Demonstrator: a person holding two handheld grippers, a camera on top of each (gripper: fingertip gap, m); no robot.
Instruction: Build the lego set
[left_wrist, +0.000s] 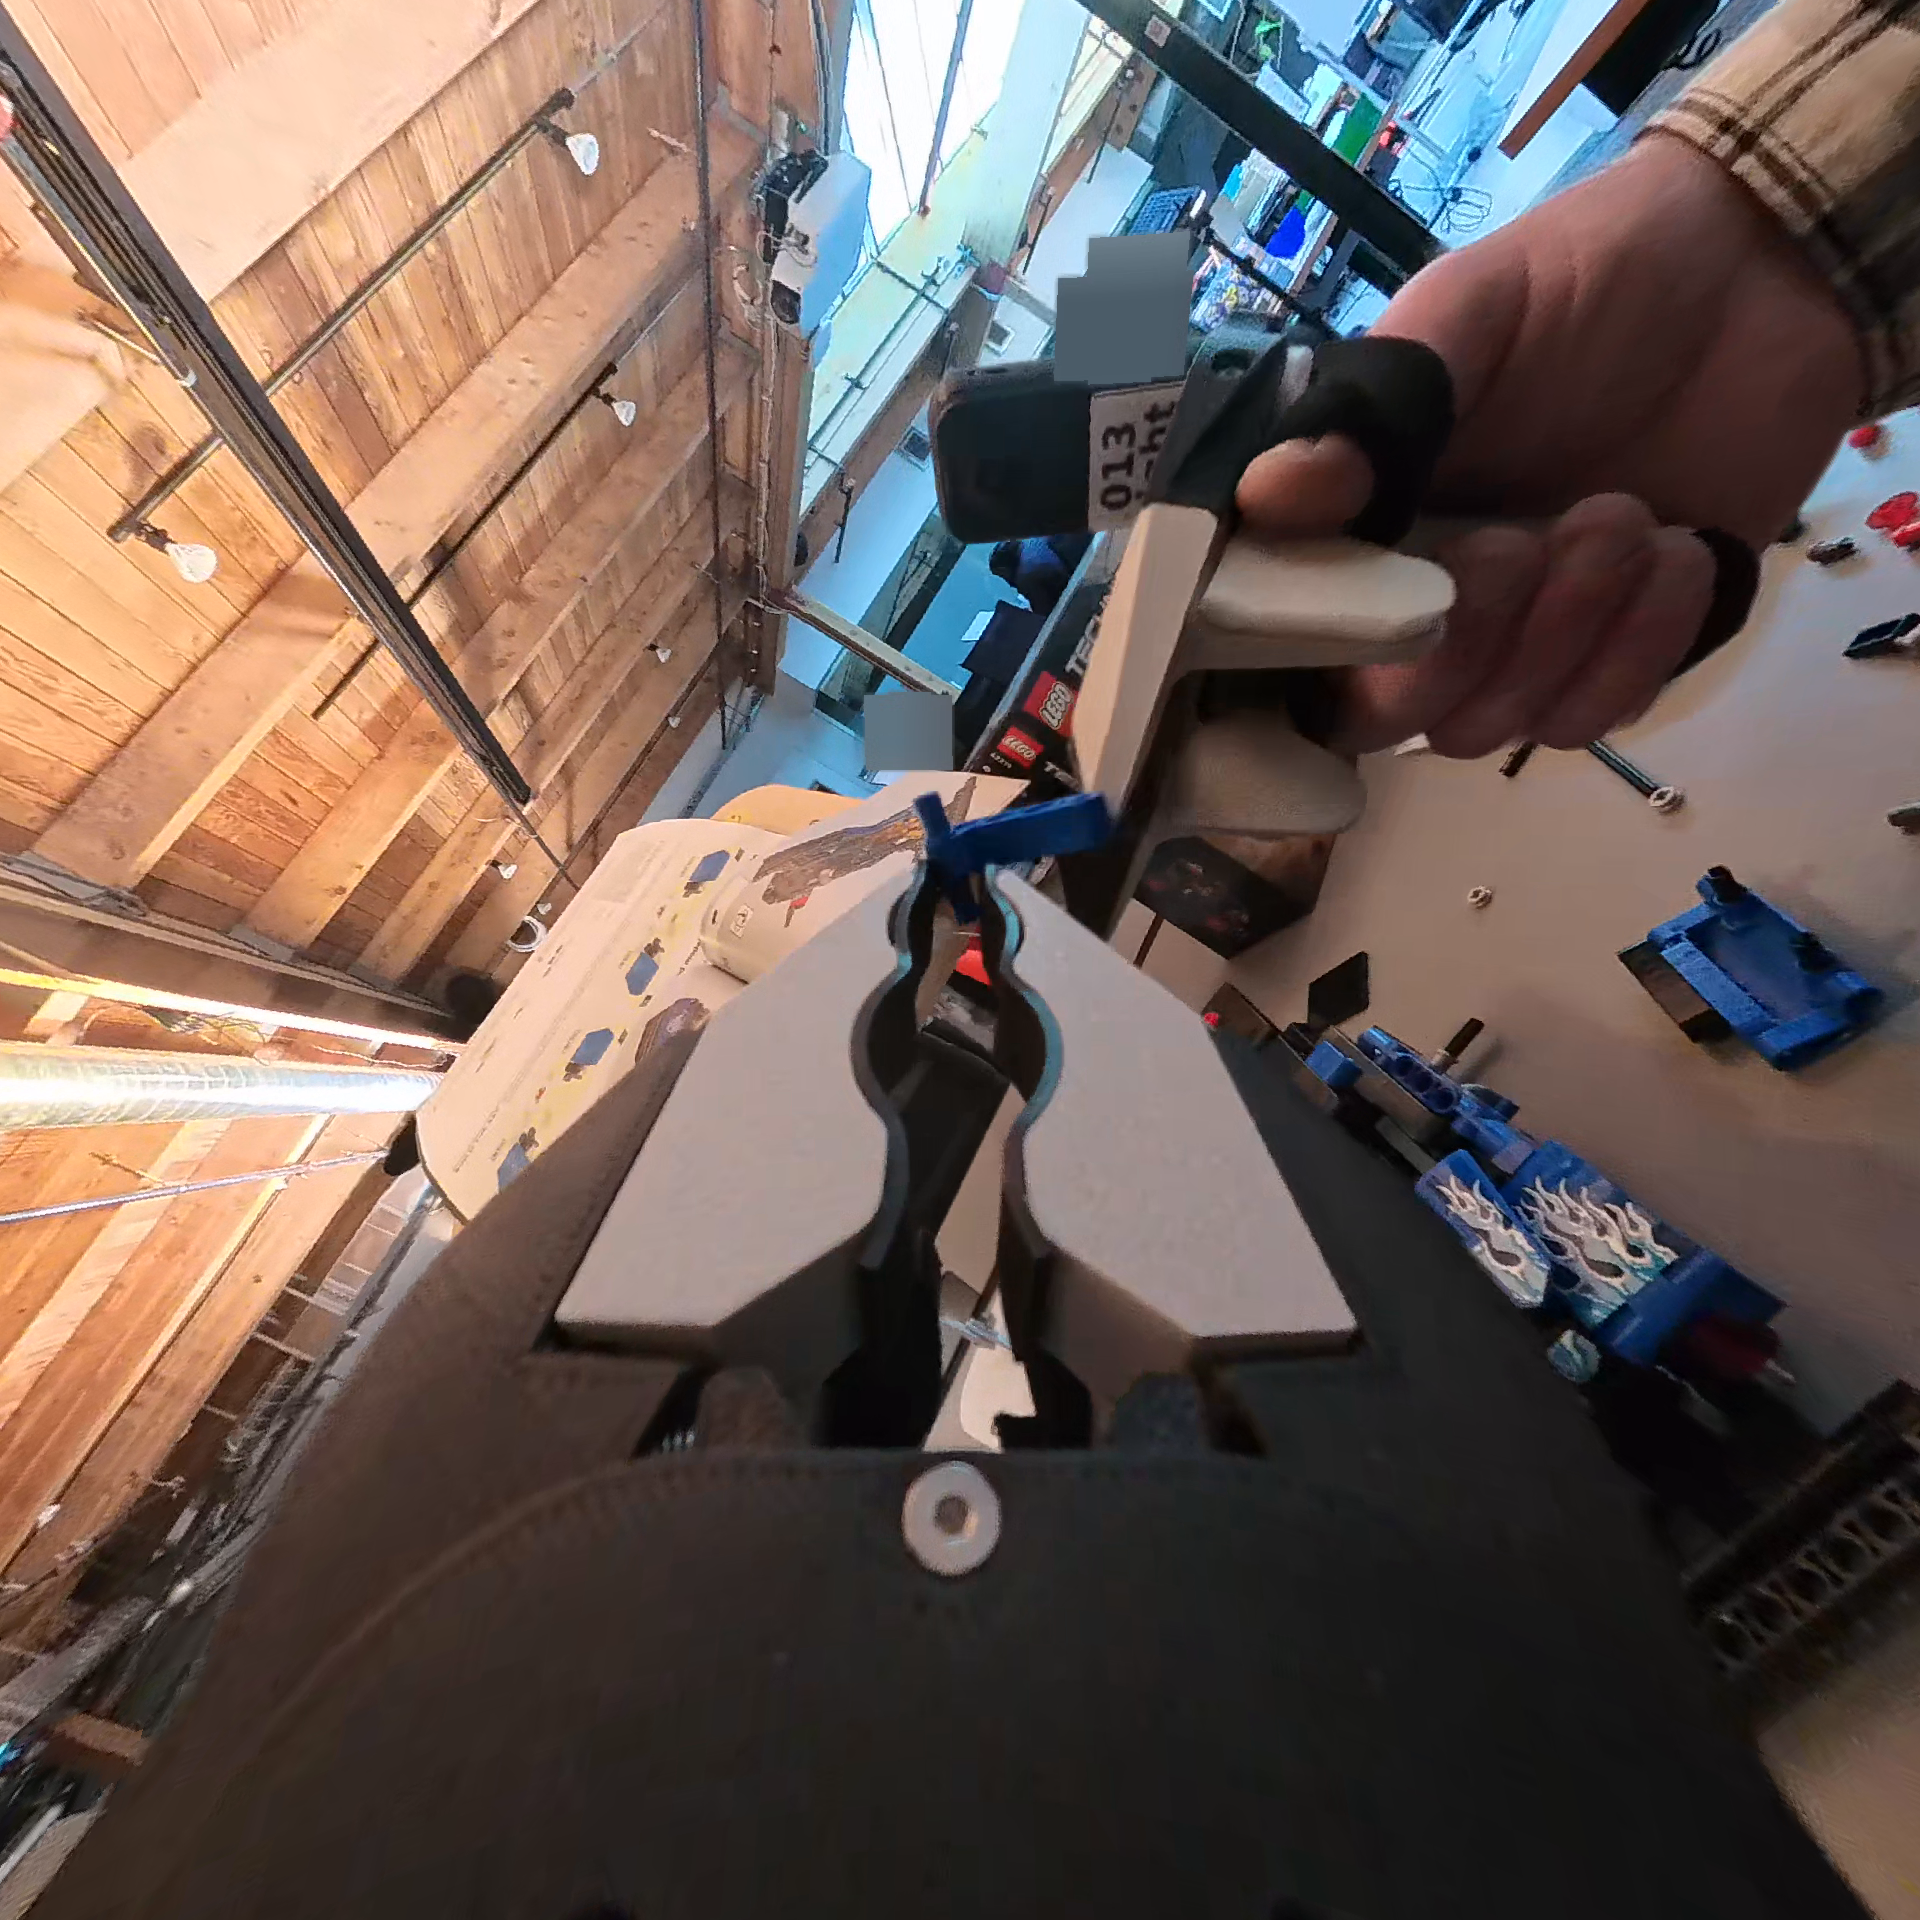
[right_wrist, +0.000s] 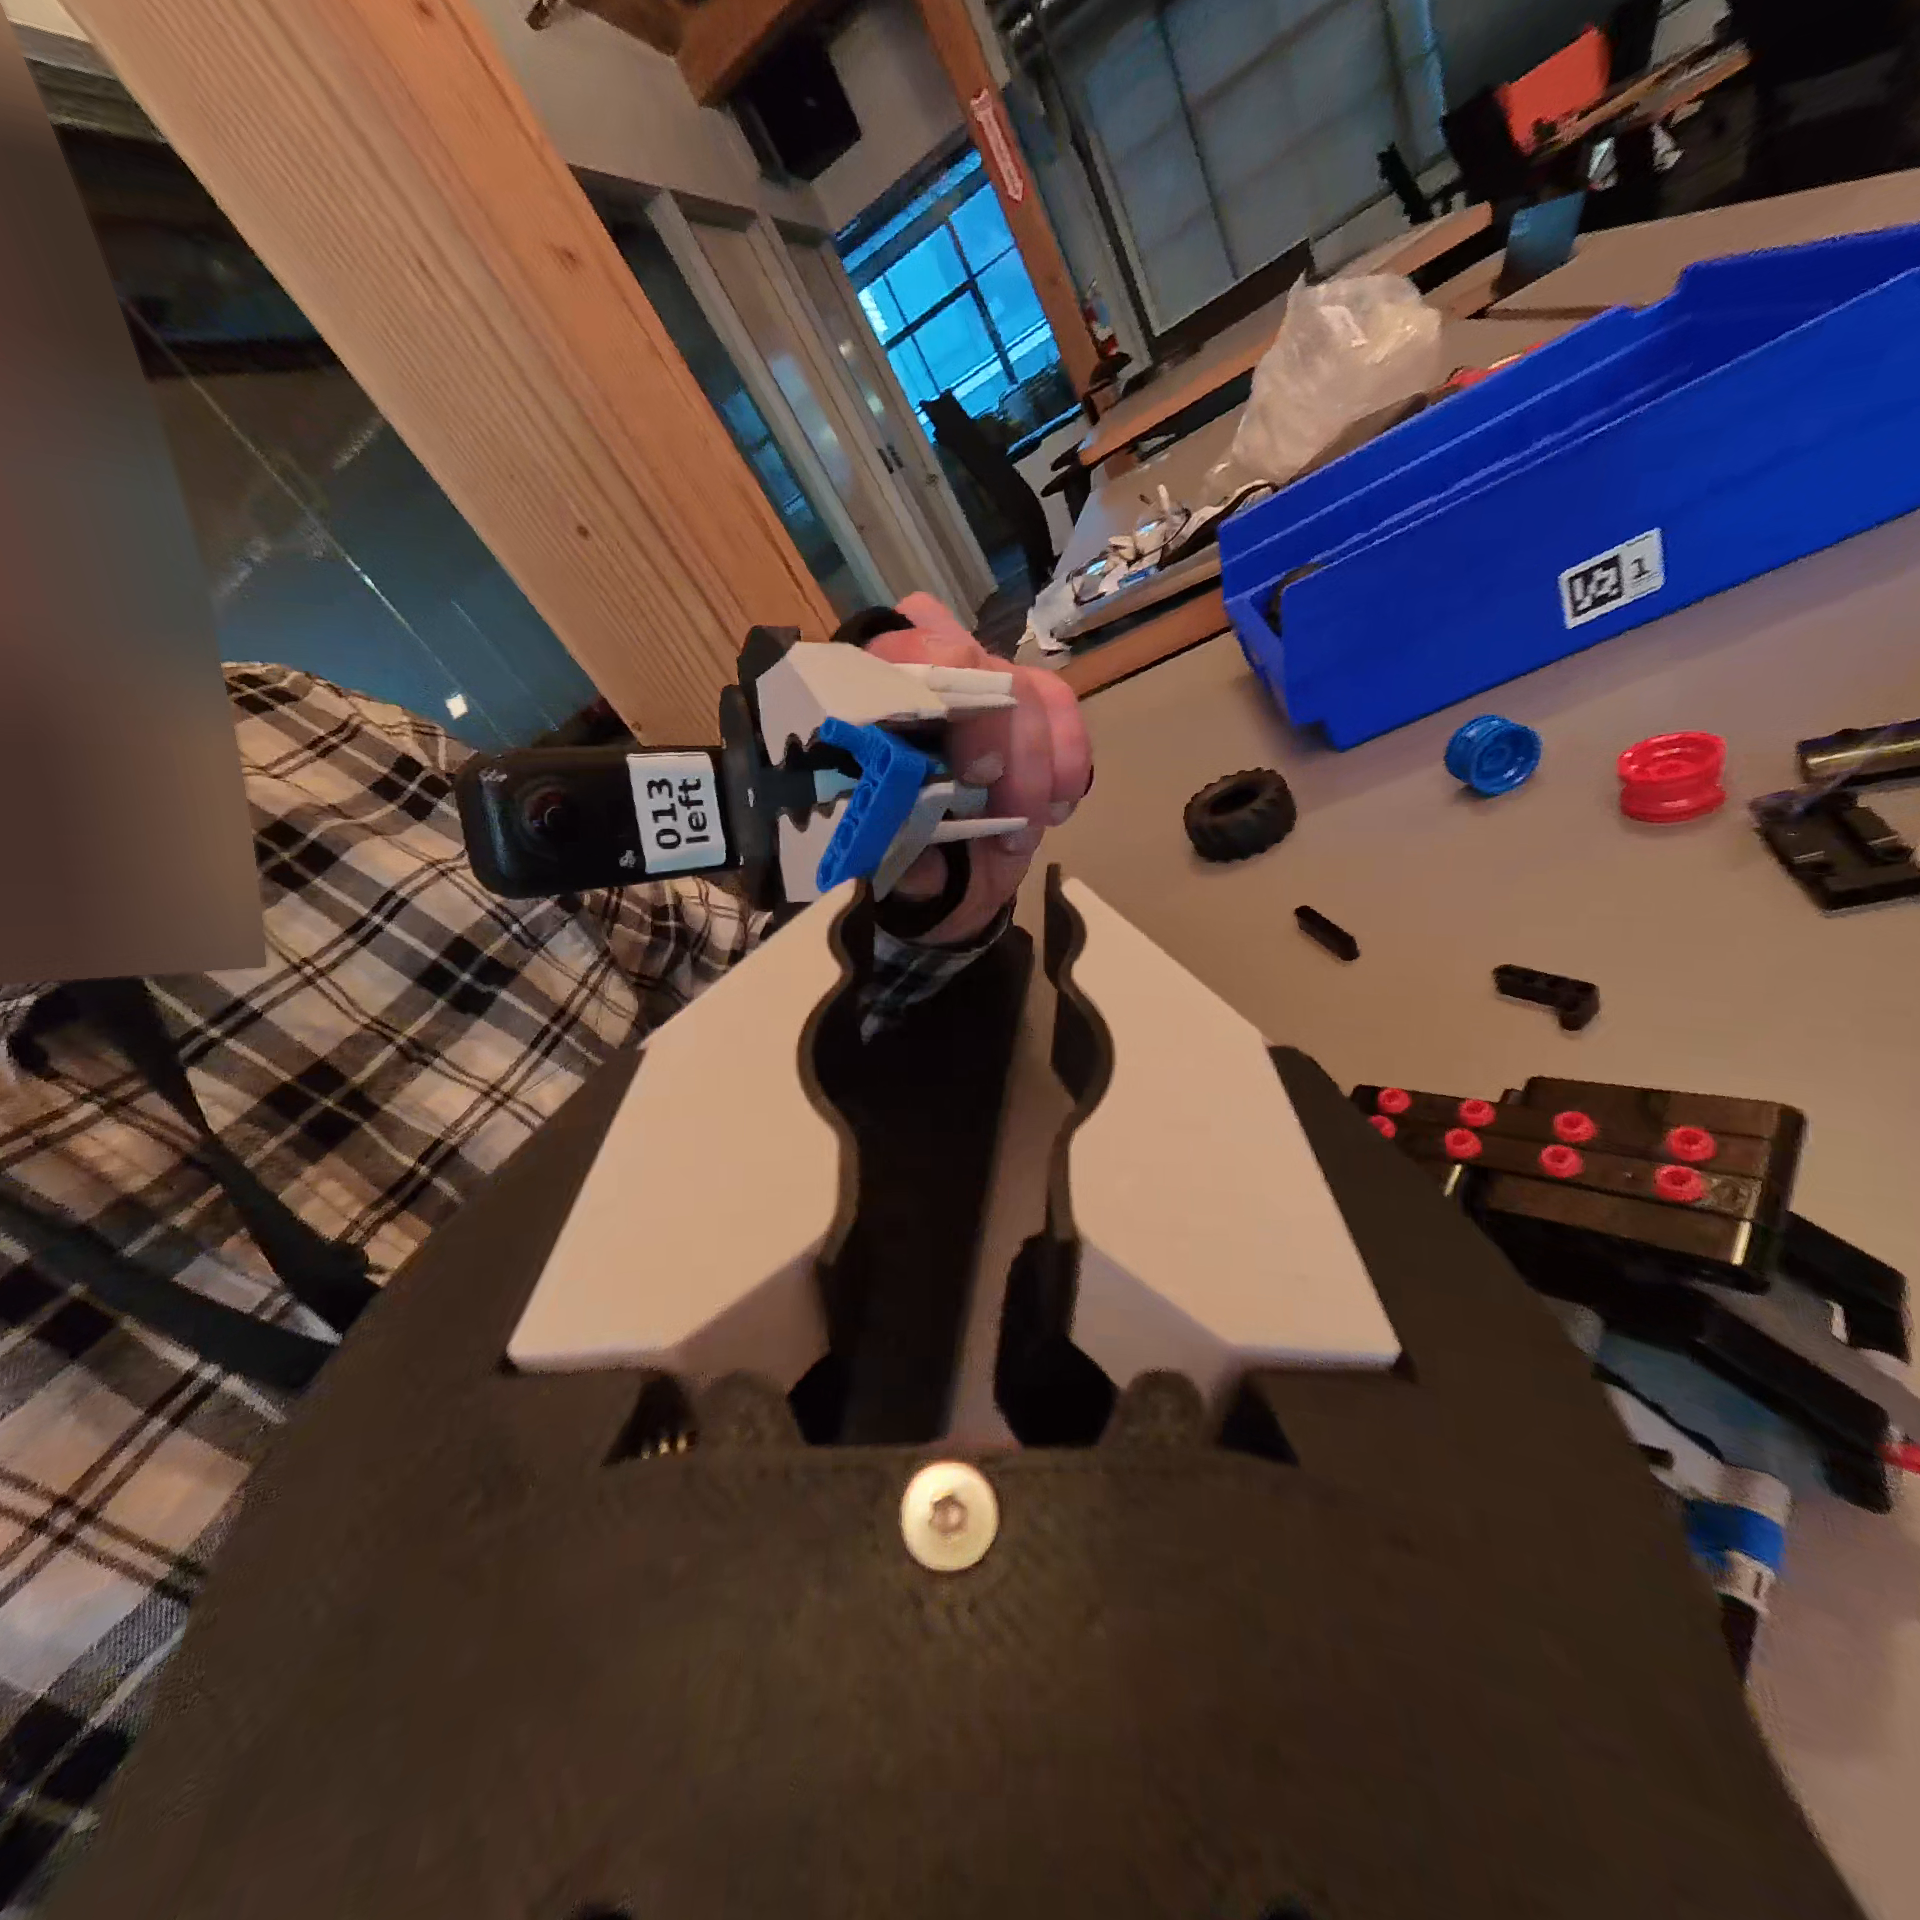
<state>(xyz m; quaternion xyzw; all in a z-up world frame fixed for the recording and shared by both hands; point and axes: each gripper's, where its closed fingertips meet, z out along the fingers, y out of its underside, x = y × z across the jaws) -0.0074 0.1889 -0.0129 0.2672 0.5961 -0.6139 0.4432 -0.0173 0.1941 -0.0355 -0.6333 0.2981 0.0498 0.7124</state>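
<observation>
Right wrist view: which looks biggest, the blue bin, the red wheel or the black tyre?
1. Blue bin, by far the largest.
2. Red wheel and black tyre look about alike; the tyre lies nearer the camera, so I won't rank them.

Matt plastic tongs (left_wrist: 951, 894) pinch a glossy blue plastic beam (left_wrist: 1013, 831).

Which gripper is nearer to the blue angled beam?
Left. The left gripper is shut on the blue angled beam, pinching it at its fingertips. The right gripper is open and empty, its tips close beside the beam but not touching.
</observation>
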